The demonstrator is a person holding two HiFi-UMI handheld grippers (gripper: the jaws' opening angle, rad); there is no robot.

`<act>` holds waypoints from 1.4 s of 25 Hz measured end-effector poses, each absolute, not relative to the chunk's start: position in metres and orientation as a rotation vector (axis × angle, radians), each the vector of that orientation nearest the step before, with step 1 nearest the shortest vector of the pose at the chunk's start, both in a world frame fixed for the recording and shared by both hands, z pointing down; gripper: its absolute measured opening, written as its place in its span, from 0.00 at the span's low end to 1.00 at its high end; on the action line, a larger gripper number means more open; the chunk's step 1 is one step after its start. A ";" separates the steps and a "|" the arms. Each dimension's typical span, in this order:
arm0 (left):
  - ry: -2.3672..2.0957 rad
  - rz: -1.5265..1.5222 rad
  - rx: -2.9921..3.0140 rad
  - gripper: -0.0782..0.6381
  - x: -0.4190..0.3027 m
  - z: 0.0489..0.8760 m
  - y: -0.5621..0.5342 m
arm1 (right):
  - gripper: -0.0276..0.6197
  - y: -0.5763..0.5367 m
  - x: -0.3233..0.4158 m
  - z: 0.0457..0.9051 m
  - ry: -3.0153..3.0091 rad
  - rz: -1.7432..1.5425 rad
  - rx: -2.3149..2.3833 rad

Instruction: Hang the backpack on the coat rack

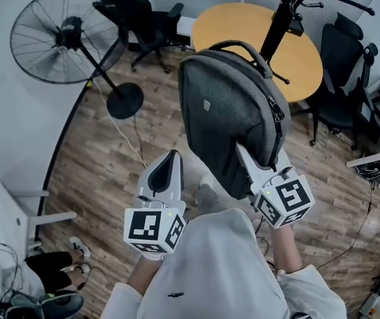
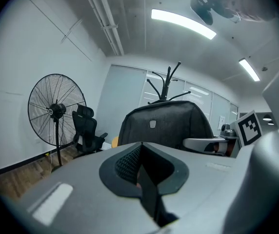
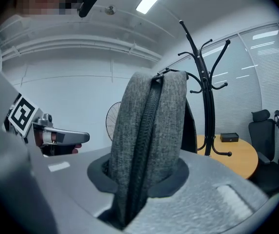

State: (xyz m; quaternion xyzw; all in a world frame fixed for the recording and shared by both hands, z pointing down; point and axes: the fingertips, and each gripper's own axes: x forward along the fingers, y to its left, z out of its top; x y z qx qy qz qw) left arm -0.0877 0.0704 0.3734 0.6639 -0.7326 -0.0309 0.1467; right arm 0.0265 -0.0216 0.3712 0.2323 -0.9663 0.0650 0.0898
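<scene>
closest in: the left claw [image 1: 170, 161] is clenched on nothing, pointing out over bare wooden plank floor [image 1: 110, 171]. just beside it, the right claw [image 1: 246, 158] is grasping the grey fabric backpack [image 1: 230, 118] by its lower zip edge, holding it upright in the air, clear of the floor.

past that there's open floor. it's hemmed in on the left by a black pedestal fan [image 1: 60, 35] and on the right by a black office chair [image 1: 343, 78]. ahead is the round wooden tabletop [image 1: 243, 25], with the black metal coat rack [image 1: 280, 22] standing on it.

only the head view shows the floor and the bag's top handle [image 1: 240, 48]. the right gripper view shows the zip running straight down between the jaws, plus a small black box [image 3: 229, 137] on the tabletop. the left gripper view catches the bag's flat face, with rack hooks poking up behind it.
</scene>
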 end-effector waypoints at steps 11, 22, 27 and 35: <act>-2.155 -0.062 1.933 0.13 -0.142 0.353 -0.029 | 0.18 -0.111 -0.033 0.353 -2.917 0.162 0.649; -2.122 -0.075 1.975 0.13 -0.172 0.348 -0.081 | 0.18 -0.147 -0.070 0.328 -2.955 0.124 0.625; -2.055 -0.071 2.019 0.13 -0.184 0.347 -0.093 | 0.18 -0.150 -0.078 0.327 -2.930 0.147 0.663; -1.949 -0.064 2.101 0.13 -0.195 0.340 -0.106 | 0.18 -0.153 -0.089 0.312 -2.913 0.127 0.774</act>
